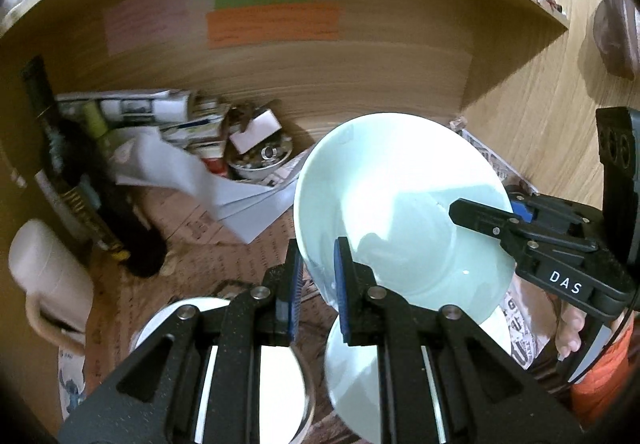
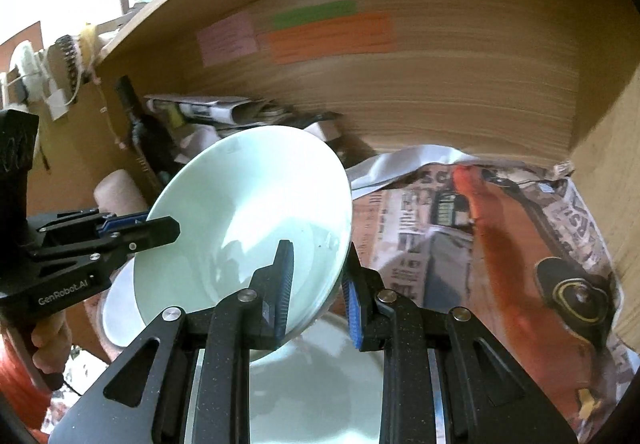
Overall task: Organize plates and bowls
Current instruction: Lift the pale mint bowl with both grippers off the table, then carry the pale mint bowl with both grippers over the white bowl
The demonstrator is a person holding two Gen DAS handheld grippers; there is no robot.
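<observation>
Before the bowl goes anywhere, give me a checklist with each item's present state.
1. Left gripper clamped on the pale green bowl rim: ok.
2. Right gripper clamped on the opposite rim: ok.
3. Bowl lifted clear of the dishes below: ok; it hangs tilted above another pale bowl.
4. Bowl empty: ok.
5. Free landing spot: ok; bare newspaper lies to the right.
6. Clearance from the clutter at the back: cannot tell.
</observation>
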